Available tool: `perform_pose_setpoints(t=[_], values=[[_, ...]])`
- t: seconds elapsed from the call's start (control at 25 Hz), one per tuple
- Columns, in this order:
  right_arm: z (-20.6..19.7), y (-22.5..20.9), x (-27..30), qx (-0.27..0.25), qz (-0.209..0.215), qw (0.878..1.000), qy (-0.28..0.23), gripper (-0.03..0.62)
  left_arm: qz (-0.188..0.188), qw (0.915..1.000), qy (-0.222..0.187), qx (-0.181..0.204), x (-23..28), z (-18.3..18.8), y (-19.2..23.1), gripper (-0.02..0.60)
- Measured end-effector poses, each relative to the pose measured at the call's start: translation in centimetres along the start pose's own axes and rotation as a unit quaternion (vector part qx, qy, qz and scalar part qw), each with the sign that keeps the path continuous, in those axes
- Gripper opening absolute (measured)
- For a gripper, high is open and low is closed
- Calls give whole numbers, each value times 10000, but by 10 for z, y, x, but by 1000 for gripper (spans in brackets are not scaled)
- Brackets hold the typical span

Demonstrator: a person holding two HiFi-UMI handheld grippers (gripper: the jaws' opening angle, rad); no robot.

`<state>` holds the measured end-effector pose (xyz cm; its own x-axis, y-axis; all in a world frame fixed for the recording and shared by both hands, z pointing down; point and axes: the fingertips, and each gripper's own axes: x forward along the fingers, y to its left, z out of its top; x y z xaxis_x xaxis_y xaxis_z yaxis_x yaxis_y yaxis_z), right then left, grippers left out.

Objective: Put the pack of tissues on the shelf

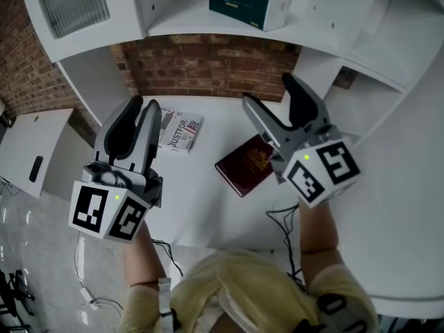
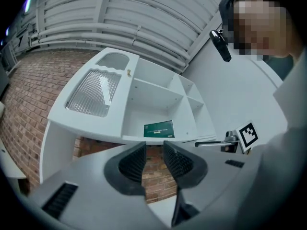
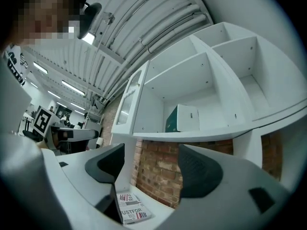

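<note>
Brick wall (image 1: 208, 68) backs a white shelf unit (image 1: 222, 30), which stands at the far edge of a white table (image 1: 201, 210). Pale ribbed ceiling panels run overhead.

The left gripper (image 1: 144, 105) hangs over the table's left side, its jaws only slightly apart with nothing between them. The right gripper (image 1: 267, 90) has its jaws spread wide and is also empty. It points toward the shelf, which suits a hand that has let go.

The green and white pack of tissues (image 1: 246, 1) lies flat on the shelf board, far from both tools, so I judge the task done. A dark red book (image 1: 244, 164) and a small printed packet (image 1: 182, 132) lie on the table below, well apart.
</note>
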<state>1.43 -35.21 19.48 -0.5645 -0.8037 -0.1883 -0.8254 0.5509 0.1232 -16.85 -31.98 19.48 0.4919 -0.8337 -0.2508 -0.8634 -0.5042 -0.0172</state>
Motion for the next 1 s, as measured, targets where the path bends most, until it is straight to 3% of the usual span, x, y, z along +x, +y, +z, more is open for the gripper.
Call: perform_pose_setpoints(t=[0.44,1.0], values=[[-34,4,-14,318,-116,9993,141,267,44,9993,287,-247,-11,-31,-5,115],[-60,8,-25,496,-359,9979,219,78,27,9983,456,-360,-16,-51,-17,115]])
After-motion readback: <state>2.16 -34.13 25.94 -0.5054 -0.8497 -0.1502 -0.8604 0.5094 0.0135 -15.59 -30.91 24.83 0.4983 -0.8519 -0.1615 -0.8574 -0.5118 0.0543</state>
